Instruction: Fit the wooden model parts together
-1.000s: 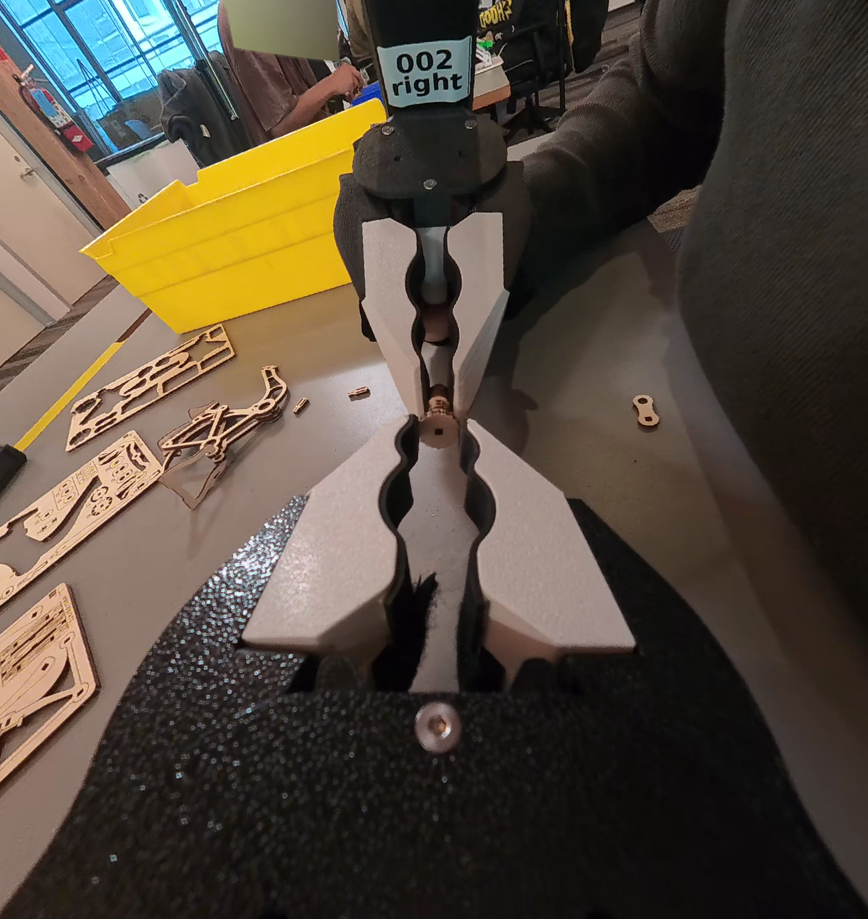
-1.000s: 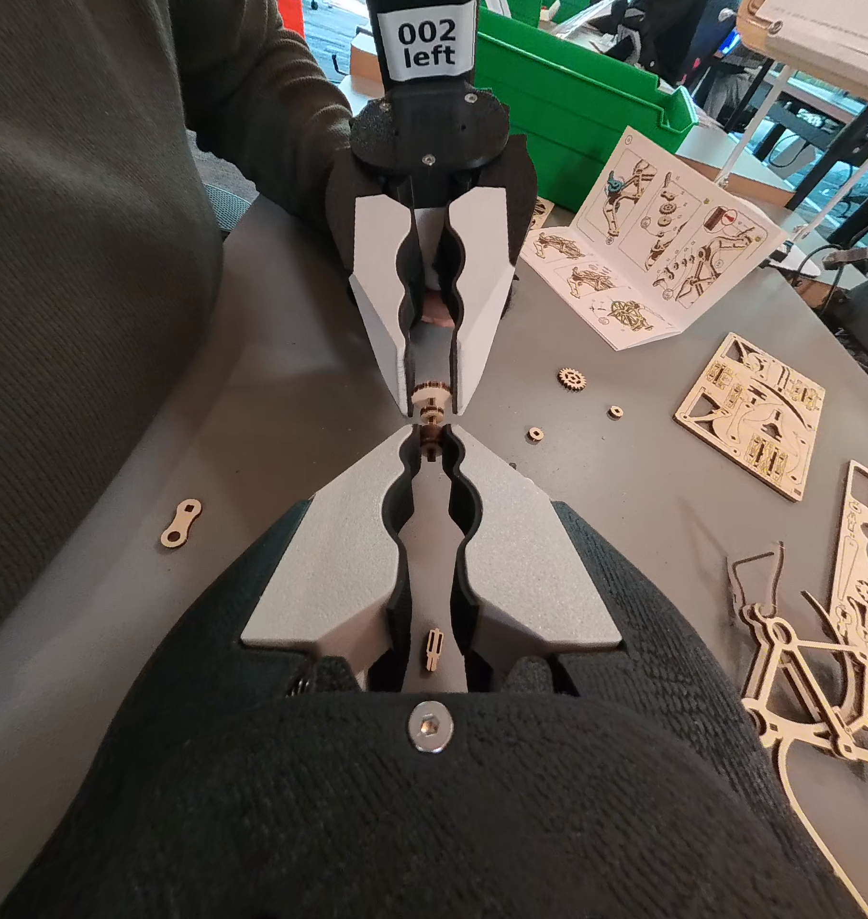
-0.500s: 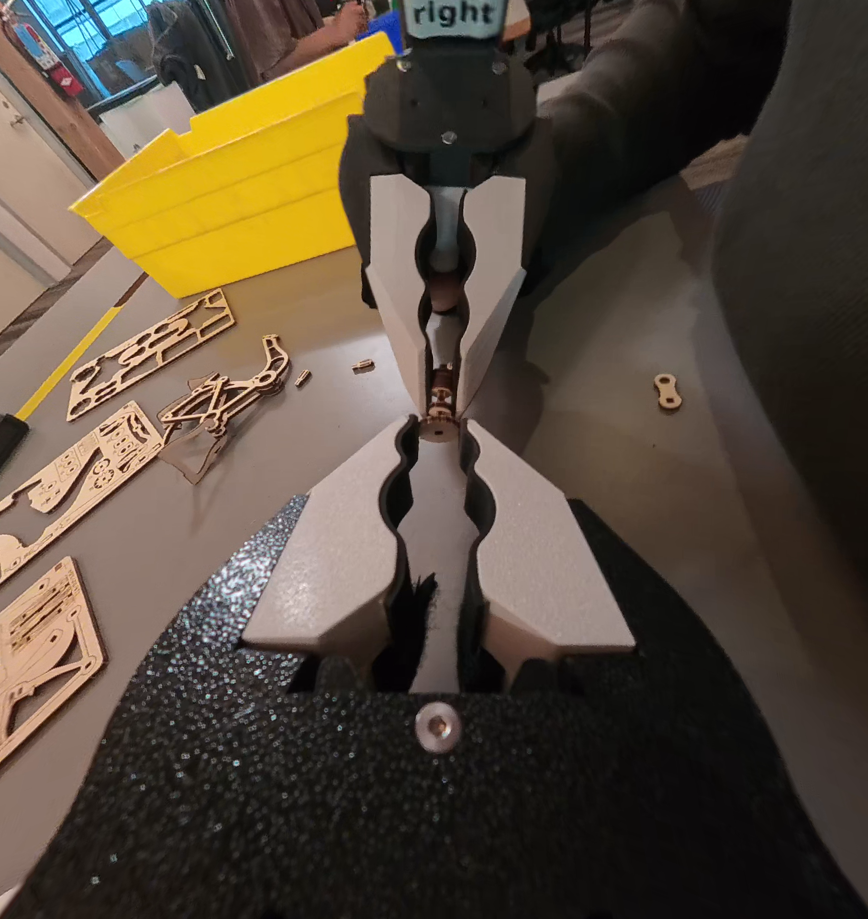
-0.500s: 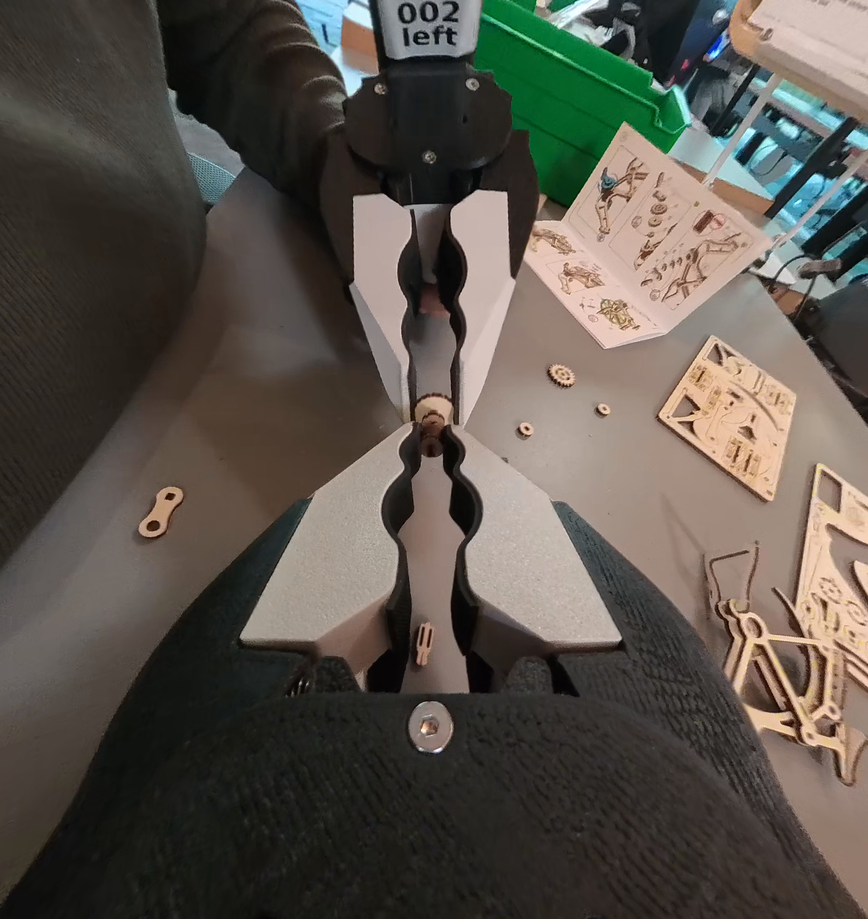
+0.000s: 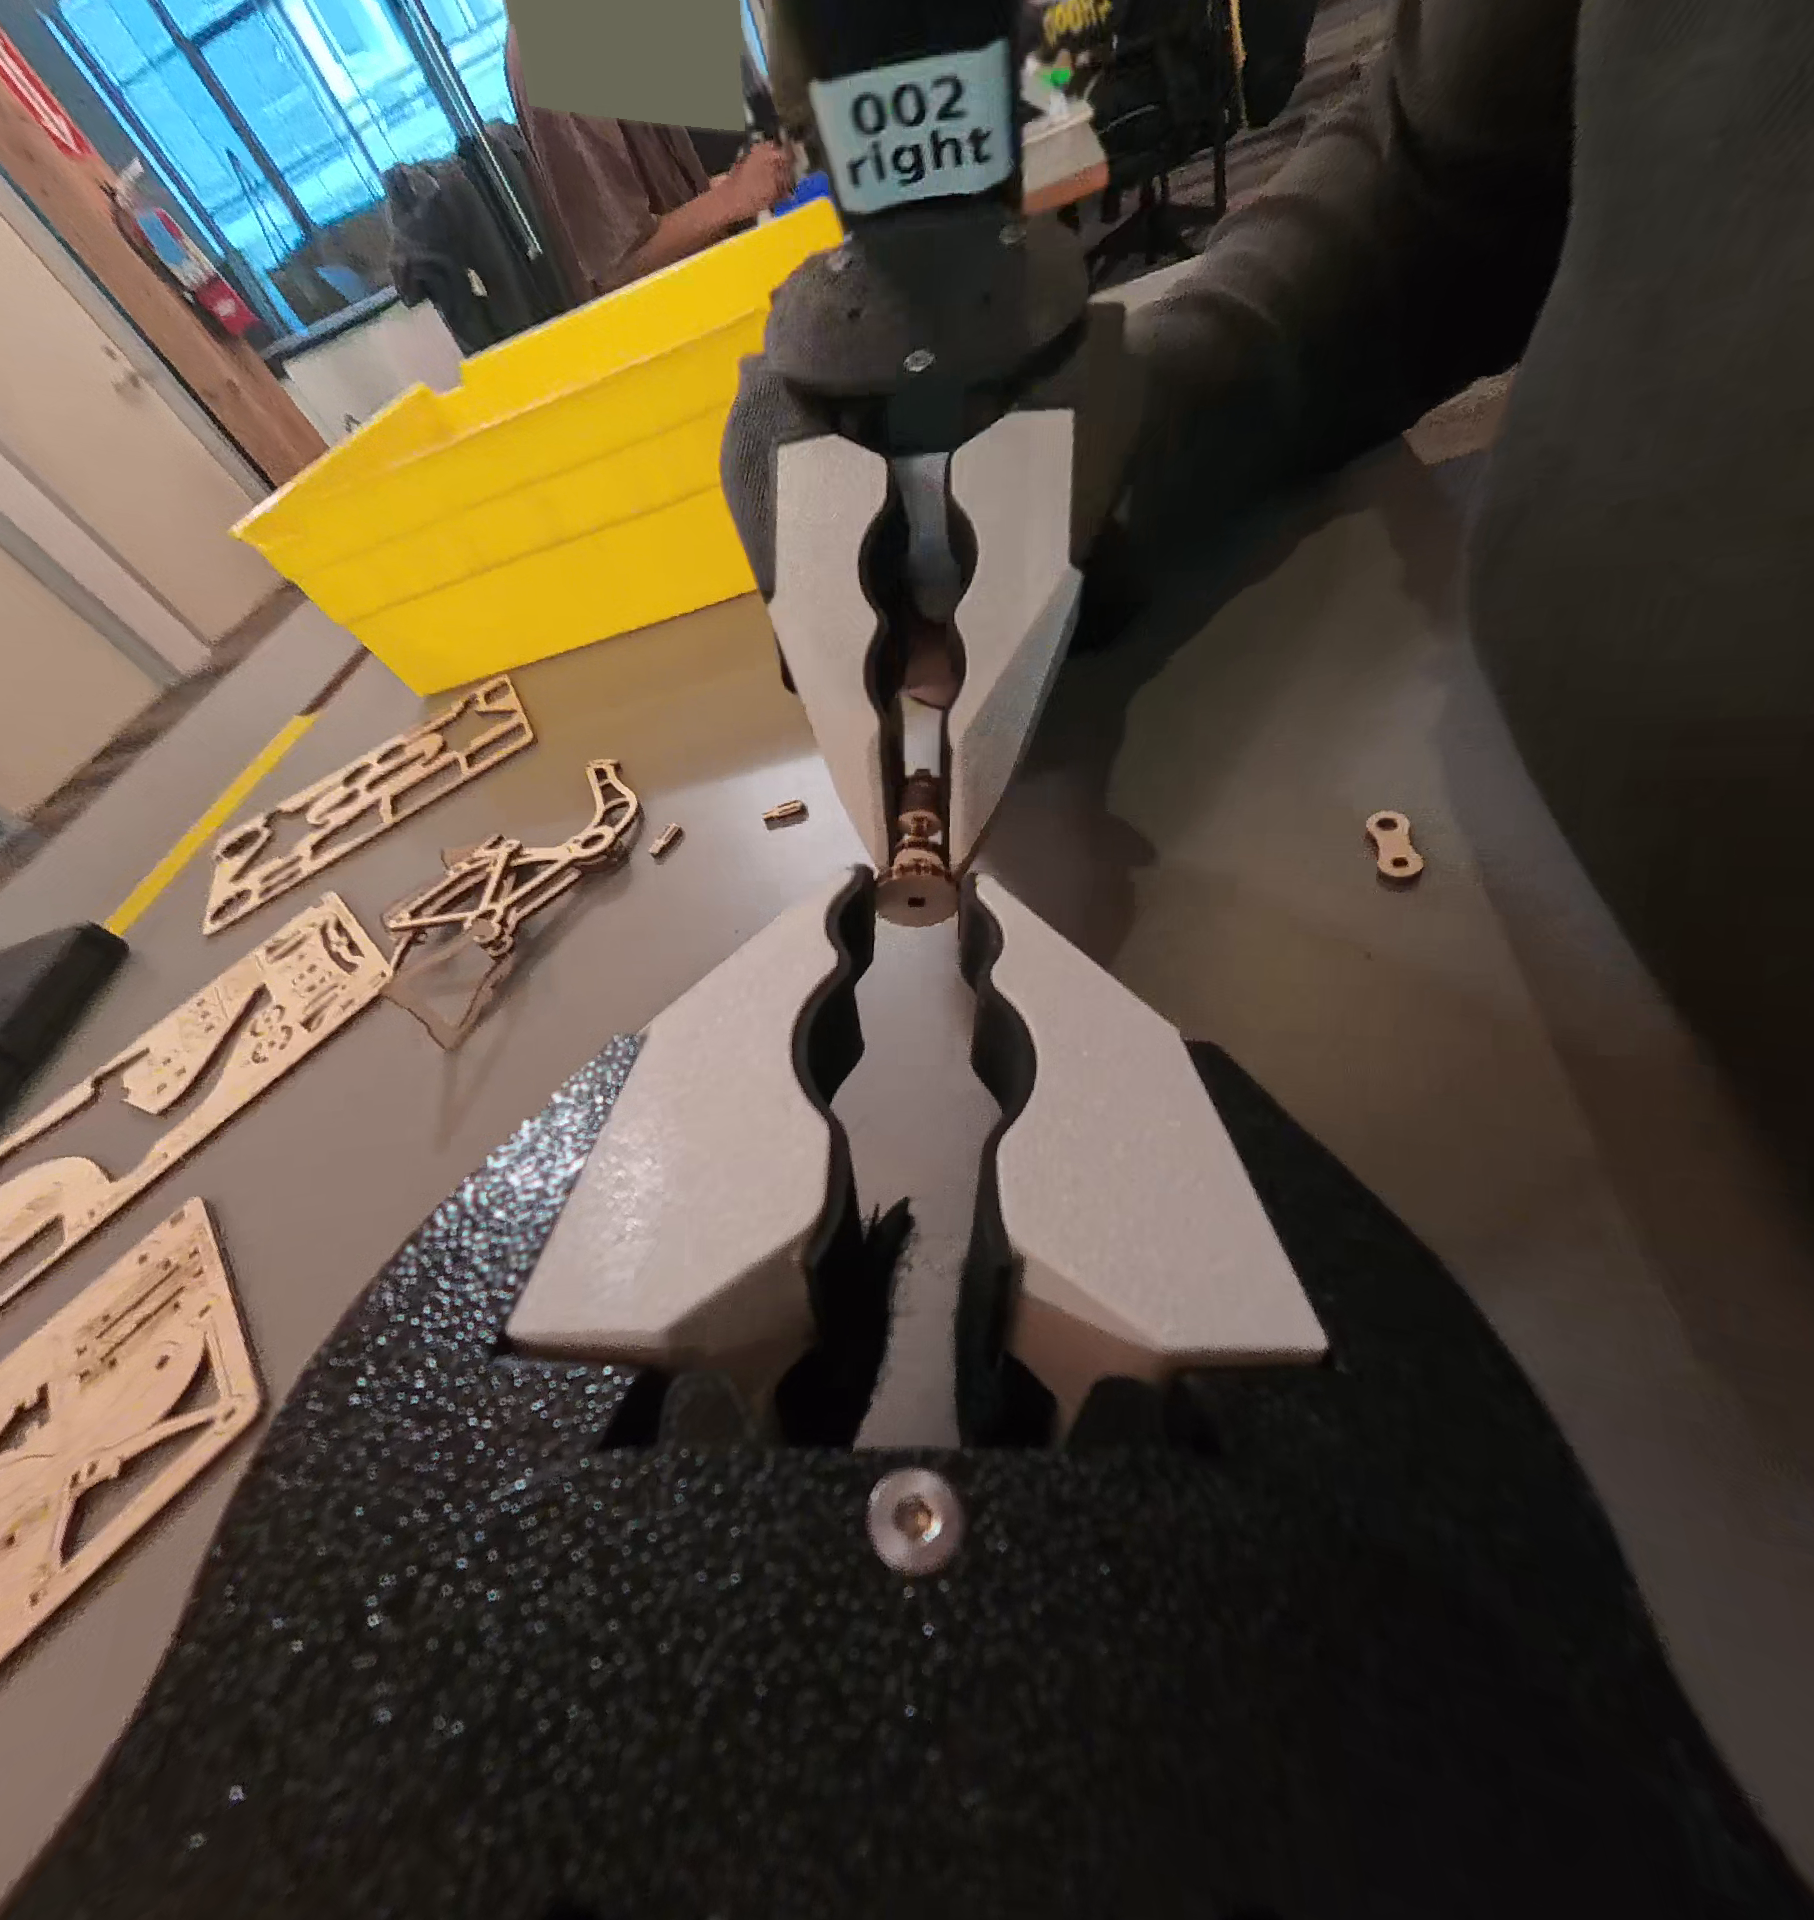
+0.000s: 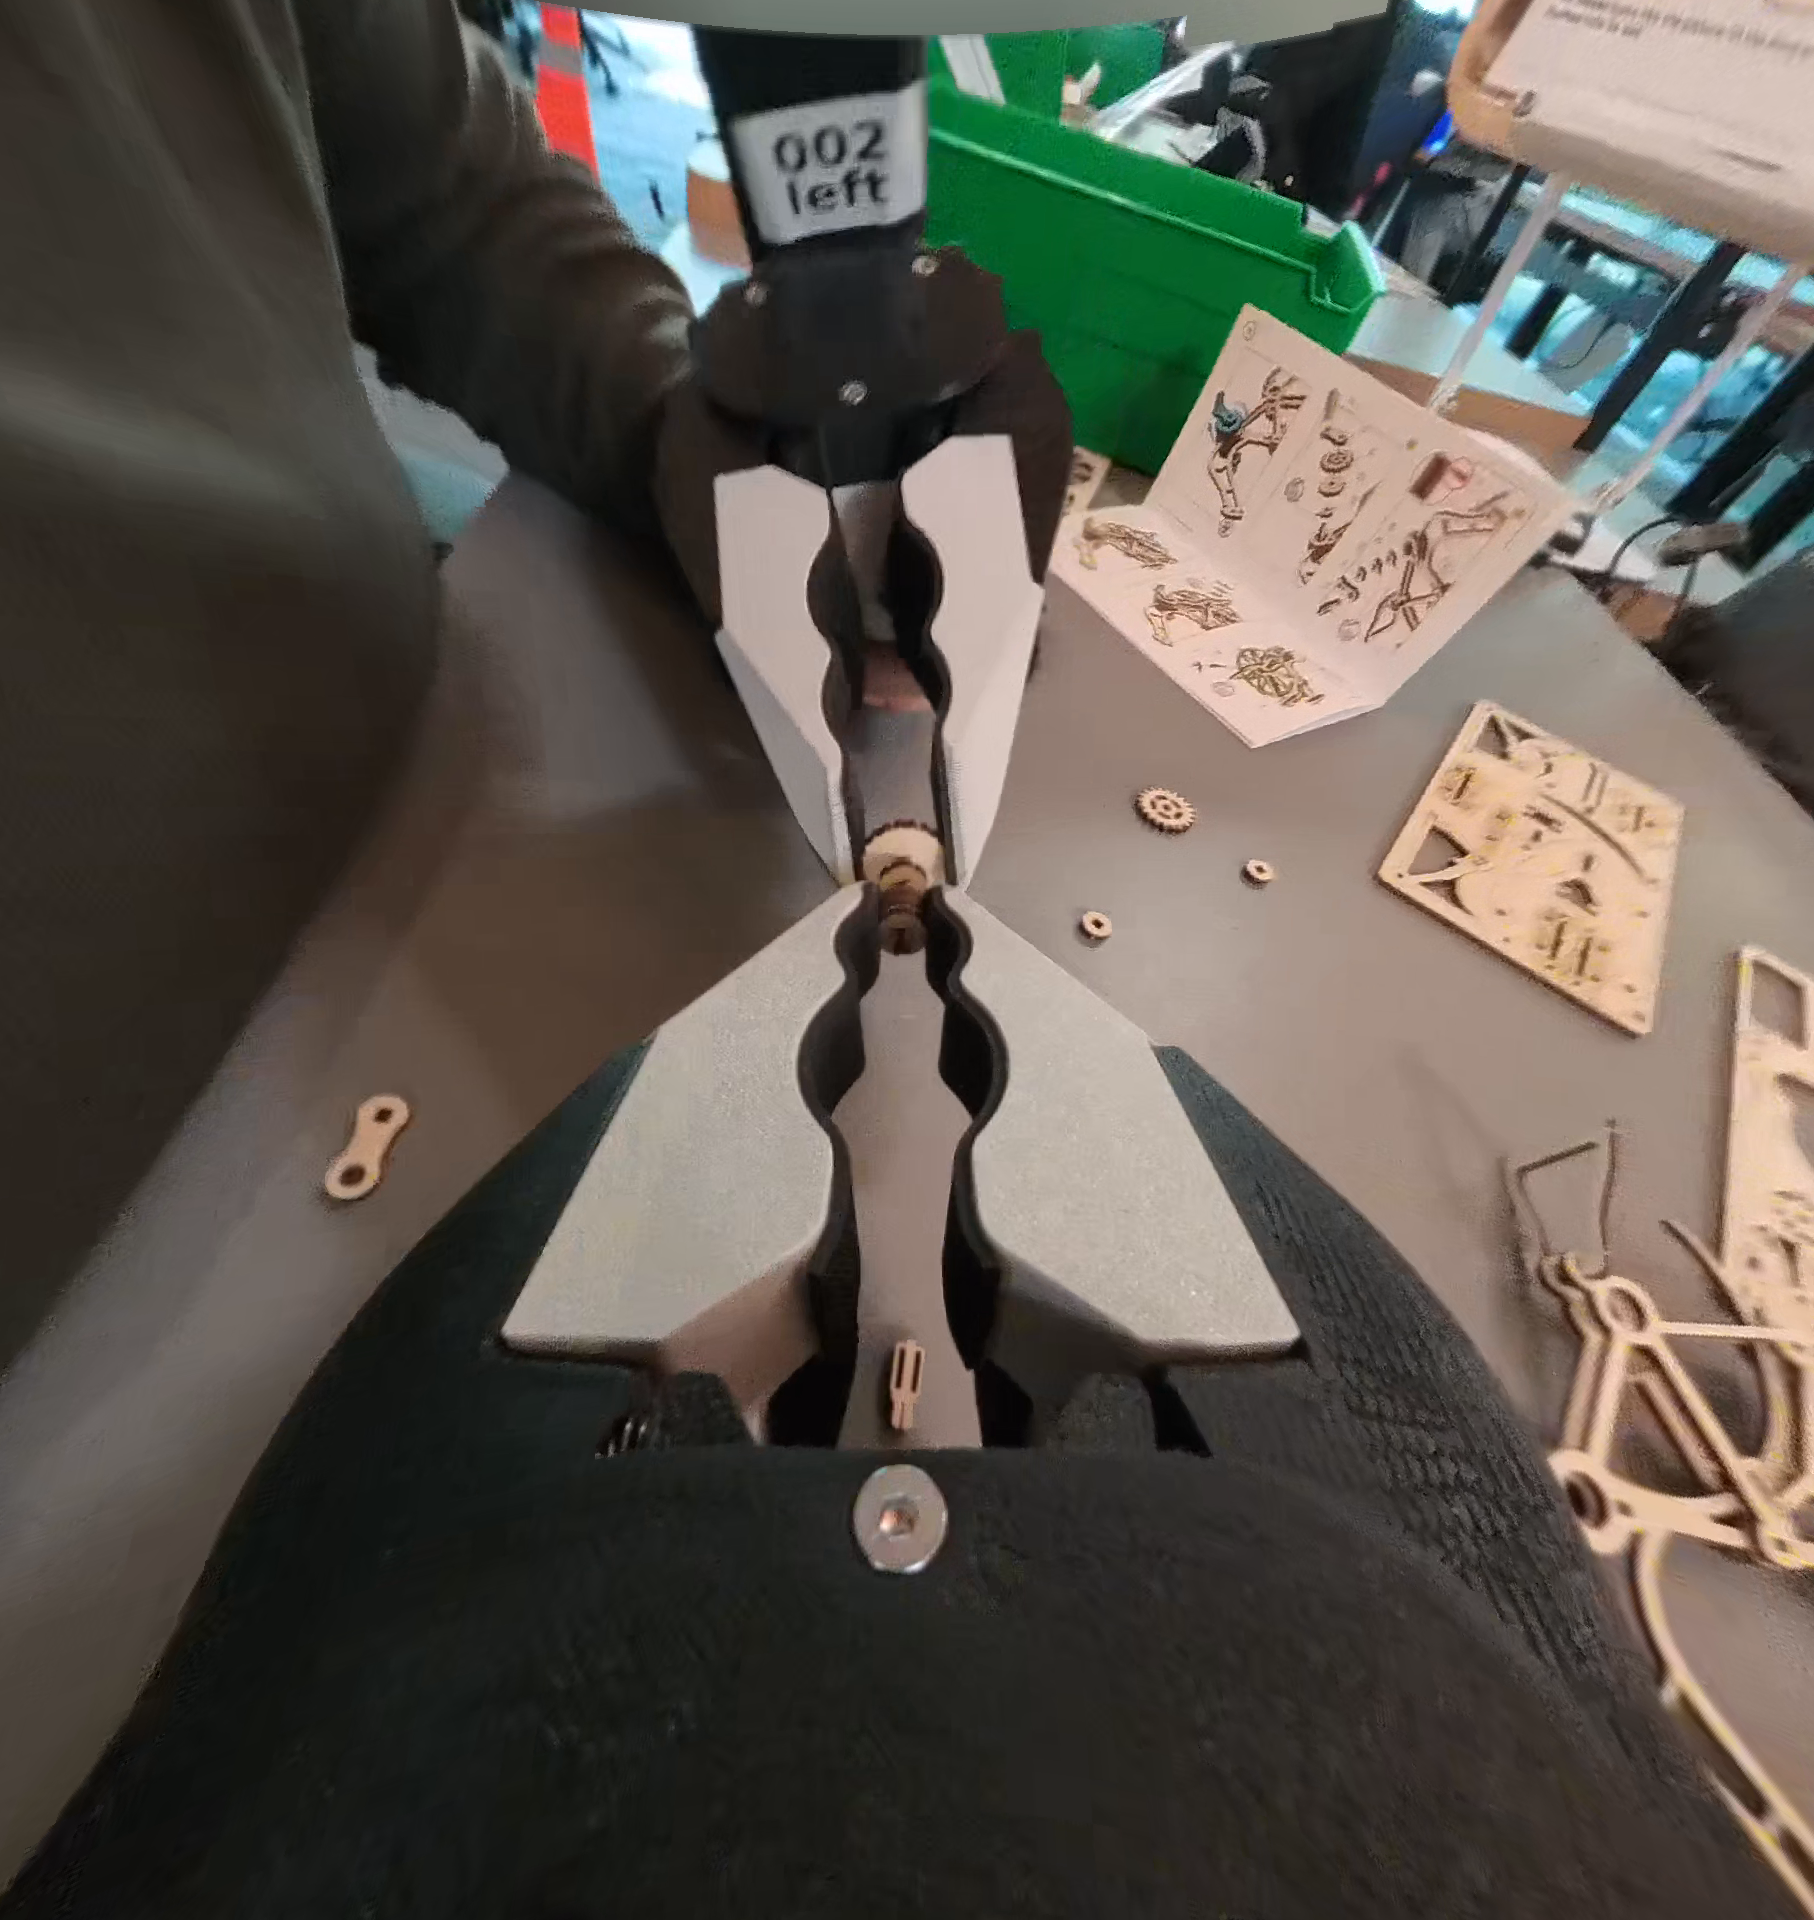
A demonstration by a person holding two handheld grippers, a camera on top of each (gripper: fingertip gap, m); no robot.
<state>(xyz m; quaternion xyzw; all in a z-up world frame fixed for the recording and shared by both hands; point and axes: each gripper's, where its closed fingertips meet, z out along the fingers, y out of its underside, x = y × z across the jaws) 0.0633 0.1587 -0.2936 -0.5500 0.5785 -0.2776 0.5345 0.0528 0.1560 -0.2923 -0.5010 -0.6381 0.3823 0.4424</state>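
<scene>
Up close, the left gripper (image 5: 915, 891) has its two grey fingers drawn in on a small wooden gear disc (image 5: 915, 894), pinched at the very tips, above the grey table (image 5: 1246, 935). Facing it tip to tip, the right gripper (image 6: 901, 914) is likewise pressed onto a short wooden axle stack (image 6: 899, 920) – the two pieces meet end to end between the opposed tips, and in the right wrist view the toothed disc sits just past the stack, held by the far gripper. Whether the axle is fully seated in the disc cannot be told.

A tiny wooden peg (image 6: 905, 1382) lies on the table, seen through the gap between the right gripper's fingers near their base. A flat two-hole link (image 6: 366, 1148) lies alone on the table beside the person's dark sleeve (image 6: 155, 520).

Further out on one side – a loose gear (image 6: 1164, 808), two small washers (image 6: 1095, 925), a folded instruction sheet (image 6: 1298, 540) standing open, punched plywood sheets (image 6: 1526, 862) and a partly built wooden frame (image 6: 1661, 1434), with a green bin (image 6: 1142, 270) behind. On the other side lie more cut-out sheets (image 5: 363, 790), the same frame (image 5: 529, 873) and a yellow bin (image 5: 529, 540) at the table's far edge
</scene>
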